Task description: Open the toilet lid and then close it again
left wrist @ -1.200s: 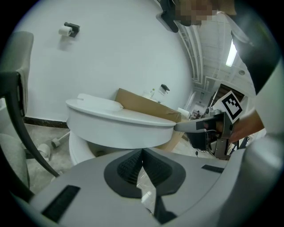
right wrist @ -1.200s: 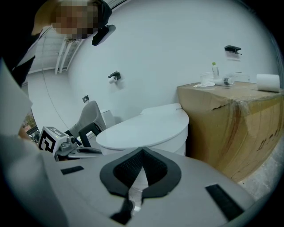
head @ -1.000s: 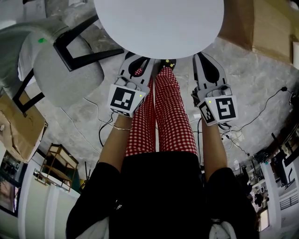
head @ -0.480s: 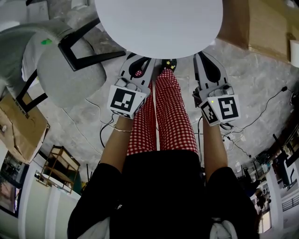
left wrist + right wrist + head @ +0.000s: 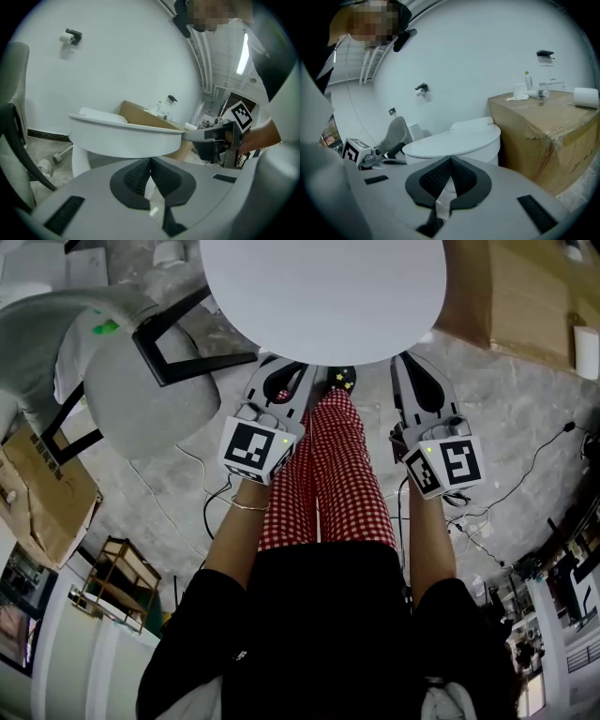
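The toilet lid (image 5: 323, 287) lies flat and shut before us. Our left gripper (image 5: 279, 371) and right gripper (image 5: 412, 367) hang near its front edge, jaws pressed together, holding nothing. We judge the opening is not yet begun; next, a tip must go under the rim and lift

The round white plastic toilet lid (image 5: 323, 292) lies down on the bowl ahead of the person. Just before its near rim sit the left hand-held gripper (image 5: 281, 371) and the right hand-held gripper (image 5: 412, 367), with red-checked trouser legs (image 5: 328, 474) between them. A grey shell chair (image 5: 141, 399) stands left of the toilet, and a brown cardboard box (image 5: 525, 296) stands to its right, with small bottles (image 5: 532, 86) on it.
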A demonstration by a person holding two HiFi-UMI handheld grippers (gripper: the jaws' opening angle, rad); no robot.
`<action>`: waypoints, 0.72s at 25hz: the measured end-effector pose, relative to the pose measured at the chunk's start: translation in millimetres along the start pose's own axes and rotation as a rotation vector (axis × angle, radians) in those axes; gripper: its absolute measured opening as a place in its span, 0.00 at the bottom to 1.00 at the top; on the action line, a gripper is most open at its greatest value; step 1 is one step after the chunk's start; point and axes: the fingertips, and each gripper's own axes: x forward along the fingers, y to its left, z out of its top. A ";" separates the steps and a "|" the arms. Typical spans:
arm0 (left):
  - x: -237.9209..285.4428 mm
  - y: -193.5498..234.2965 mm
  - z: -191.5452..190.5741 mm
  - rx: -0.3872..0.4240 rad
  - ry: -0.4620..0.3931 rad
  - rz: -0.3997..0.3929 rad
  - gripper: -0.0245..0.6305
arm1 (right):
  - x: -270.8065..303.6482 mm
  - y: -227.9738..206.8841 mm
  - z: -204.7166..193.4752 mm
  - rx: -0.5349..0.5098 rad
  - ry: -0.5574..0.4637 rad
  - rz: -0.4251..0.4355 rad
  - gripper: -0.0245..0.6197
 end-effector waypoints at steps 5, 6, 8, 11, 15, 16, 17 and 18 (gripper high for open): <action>0.1 -2.1 13.6 0.002 -0.021 0.003 0.04 | -2.2 1.1 13.4 -0.003 -0.002 0.020 0.07; 0.1 -3.0 17.0 0.007 -0.026 0.001 0.04 | -3.2 1.5 16.8 -0.003 -0.006 0.024 0.07; 0.1 -4.2 22.4 0.015 -0.035 -0.004 0.04 | -4.4 2.2 22.4 -0.007 -0.014 0.027 0.07; -0.4 -4.2 29.7 0.017 -0.047 0.000 0.04 | -4.2 2.9 29.3 -0.005 -0.030 0.030 0.07; -2.8 -5.2 39.3 0.007 -0.067 0.008 0.04 | -5.4 4.5 39.0 -0.003 -0.047 0.041 0.07; -3.5 -5.4 42.0 0.004 -0.071 0.009 0.04 | -5.6 5.1 41.7 -0.007 -0.047 0.047 0.07; -4.2 -5.6 44.7 0.004 -0.075 0.010 0.04 | -5.7 5.7 44.4 -0.012 -0.047 0.051 0.07; -4.9 -5.9 47.5 0.006 -0.079 0.012 0.04 | -6.1 6.3 47.1 -0.017 -0.047 0.054 0.07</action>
